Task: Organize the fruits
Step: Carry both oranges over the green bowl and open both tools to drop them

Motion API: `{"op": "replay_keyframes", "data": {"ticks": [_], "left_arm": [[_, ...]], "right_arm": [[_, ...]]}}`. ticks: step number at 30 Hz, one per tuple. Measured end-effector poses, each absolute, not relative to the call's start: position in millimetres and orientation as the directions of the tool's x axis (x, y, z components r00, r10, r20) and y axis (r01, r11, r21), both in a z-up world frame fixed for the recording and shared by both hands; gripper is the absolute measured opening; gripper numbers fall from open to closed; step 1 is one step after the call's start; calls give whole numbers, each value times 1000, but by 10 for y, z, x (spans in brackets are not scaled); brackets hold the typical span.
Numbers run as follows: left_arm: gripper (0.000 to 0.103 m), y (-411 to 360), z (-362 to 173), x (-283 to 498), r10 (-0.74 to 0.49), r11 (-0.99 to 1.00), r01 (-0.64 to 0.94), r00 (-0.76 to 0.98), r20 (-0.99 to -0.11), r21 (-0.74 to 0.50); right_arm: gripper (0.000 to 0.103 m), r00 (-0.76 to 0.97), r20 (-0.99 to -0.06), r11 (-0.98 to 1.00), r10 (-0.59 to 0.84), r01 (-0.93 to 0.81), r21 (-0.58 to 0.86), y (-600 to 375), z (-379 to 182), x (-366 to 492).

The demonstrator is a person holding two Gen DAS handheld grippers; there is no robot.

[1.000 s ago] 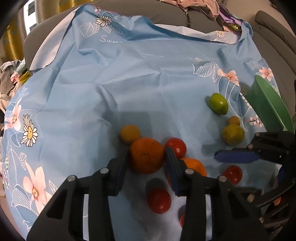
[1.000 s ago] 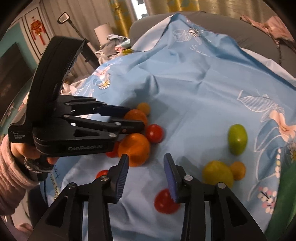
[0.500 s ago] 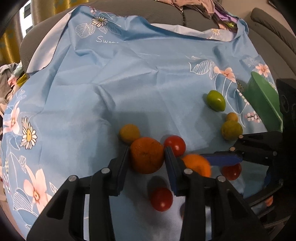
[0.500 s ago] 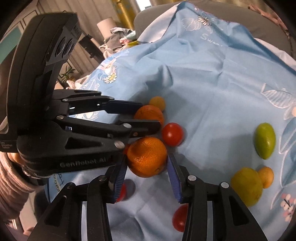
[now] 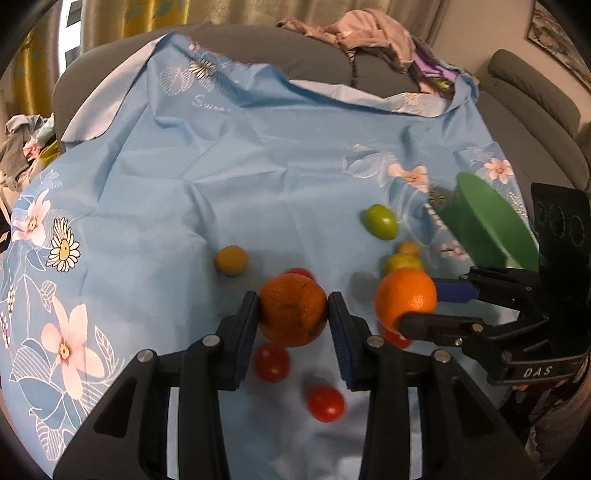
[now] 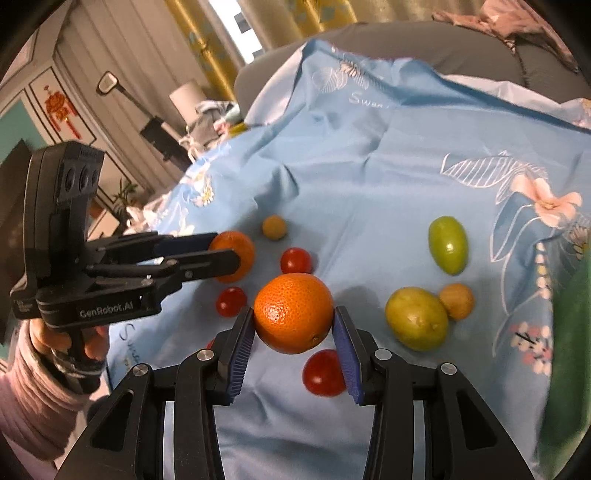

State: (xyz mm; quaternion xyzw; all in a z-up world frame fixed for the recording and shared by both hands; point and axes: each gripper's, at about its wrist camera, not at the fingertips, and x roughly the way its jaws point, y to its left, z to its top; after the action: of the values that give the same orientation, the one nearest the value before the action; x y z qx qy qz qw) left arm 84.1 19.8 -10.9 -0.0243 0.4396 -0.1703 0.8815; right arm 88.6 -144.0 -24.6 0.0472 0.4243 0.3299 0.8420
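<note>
My left gripper point(image 5: 292, 314) is shut on a dull orange point(image 5: 293, 309) and holds it above the blue flowered cloth point(image 5: 221, 173). My right gripper point(image 6: 294, 319) is shut on a brighter orange point(image 6: 293, 313), also lifted; it shows in the left wrist view point(image 5: 405, 300). On the cloth lie red tomatoes point(image 5: 271, 362) point(image 5: 326, 403) point(image 6: 295, 260), a green oval fruit point(image 6: 447, 245), a yellow-green fruit point(image 6: 416, 318), and small orange fruits point(image 6: 456, 301) point(image 5: 231, 260). A green bowl point(image 5: 487, 225) stands at the right.
The cloth covers a grey sofa point(image 5: 258, 48) with clothes point(image 5: 369, 33) piled on its back. A person's hand in a pink sleeve point(image 6: 48, 391) holds the left gripper. Furniture and curtains point(image 6: 221, 40) stand beyond the cloth's left edge.
My right gripper closed on the brighter orange and lifted it off the cloth. My left gripper rose with its orange.
</note>
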Motion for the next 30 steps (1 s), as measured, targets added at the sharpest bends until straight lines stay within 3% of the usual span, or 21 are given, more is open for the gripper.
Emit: {"op": "replay_keyframes", "data": {"ticks": [20,30], "left_arm": [[38,-1007,595,666,-452,858,489,568,-688,-161],[38,-1945,635,858,-519,775,615,486,-704,-147]], "right_arm": [[45,678,-530,858,510,-362,363,-2654,373,289],[45,769,-519,916,373,-218,335,-3244,372,185]]}}
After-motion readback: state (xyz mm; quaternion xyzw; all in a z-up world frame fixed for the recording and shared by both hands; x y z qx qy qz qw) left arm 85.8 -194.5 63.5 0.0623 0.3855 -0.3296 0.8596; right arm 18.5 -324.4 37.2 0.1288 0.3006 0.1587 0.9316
